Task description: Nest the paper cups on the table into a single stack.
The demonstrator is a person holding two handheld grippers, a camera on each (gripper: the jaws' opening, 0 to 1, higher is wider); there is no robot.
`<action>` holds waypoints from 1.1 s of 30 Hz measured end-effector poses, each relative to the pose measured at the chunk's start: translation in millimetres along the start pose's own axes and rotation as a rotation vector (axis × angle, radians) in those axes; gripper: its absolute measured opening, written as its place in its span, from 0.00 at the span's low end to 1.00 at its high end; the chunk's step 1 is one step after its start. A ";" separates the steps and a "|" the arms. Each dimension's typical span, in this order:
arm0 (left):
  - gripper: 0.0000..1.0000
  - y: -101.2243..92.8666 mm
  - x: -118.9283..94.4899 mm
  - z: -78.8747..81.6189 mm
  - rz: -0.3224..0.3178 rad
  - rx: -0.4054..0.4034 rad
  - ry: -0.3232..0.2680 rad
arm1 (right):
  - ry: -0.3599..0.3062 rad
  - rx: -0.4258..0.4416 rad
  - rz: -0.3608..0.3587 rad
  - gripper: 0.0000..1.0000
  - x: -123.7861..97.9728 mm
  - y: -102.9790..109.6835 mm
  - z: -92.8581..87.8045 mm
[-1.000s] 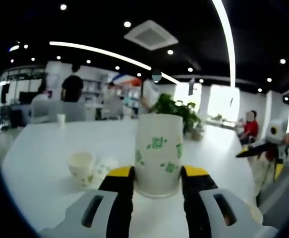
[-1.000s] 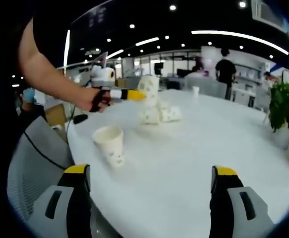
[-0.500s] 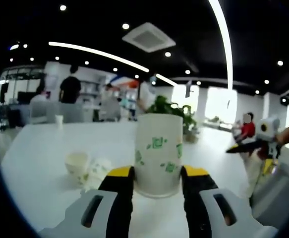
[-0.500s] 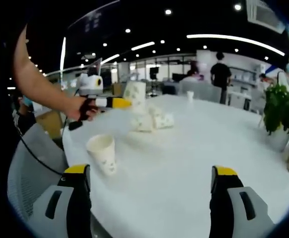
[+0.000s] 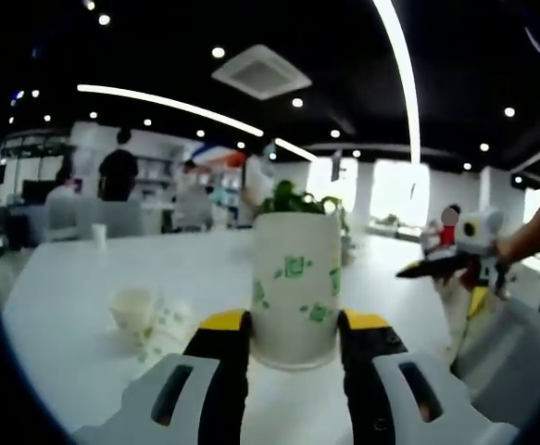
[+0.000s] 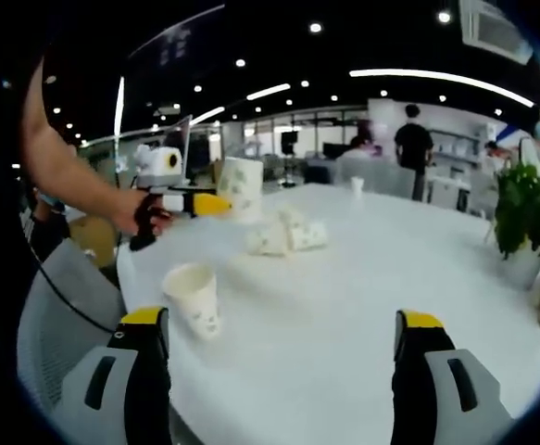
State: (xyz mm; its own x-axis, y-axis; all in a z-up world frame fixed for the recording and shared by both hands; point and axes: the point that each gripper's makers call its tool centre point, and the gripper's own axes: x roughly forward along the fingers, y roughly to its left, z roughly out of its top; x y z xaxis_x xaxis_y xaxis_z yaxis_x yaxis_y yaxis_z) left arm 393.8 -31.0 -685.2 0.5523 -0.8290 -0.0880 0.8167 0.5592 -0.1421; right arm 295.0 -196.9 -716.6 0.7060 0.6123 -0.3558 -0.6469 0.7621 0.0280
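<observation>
Left gripper (image 5: 293, 324) clamped one paper cup (image 5: 295, 283) at frame centre; right gripper (image 6: 283, 324) stood wide open. We judged nesting barely begun (loose cups (image 6: 286, 237), lone cup (image 6: 194, 297)).

No words or nos. could be read; the paper cup (image 5: 296, 286) had just green marks, too blurry.
</observation>
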 end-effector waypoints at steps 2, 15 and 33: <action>0.37 0.1 -1.0 0.8 0.001 -0.002 -0.004 | -0.006 -0.001 0.002 1.00 0.6 0.0 2.2; 0.37 -25.2 -6.8 5.4 -0.044 0.012 -0.014 | -0.050 -0.005 0.019 1.00 5.0 5.1 24.7; 0.37 -48.7 -18.5 15.1 -0.057 0.013 -0.045 | -0.108 -0.017 0.075 0.98 14.8 19.6 56.4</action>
State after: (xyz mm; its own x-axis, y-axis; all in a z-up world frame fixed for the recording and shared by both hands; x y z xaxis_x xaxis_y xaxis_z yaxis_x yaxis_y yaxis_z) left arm 346.3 -42.7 -661.7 0.5116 -0.8585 -0.0352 0.8490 0.5114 -0.1327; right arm 309.0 -161.1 -668.6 0.6818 0.6873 -0.2506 -0.7031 0.7102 0.0350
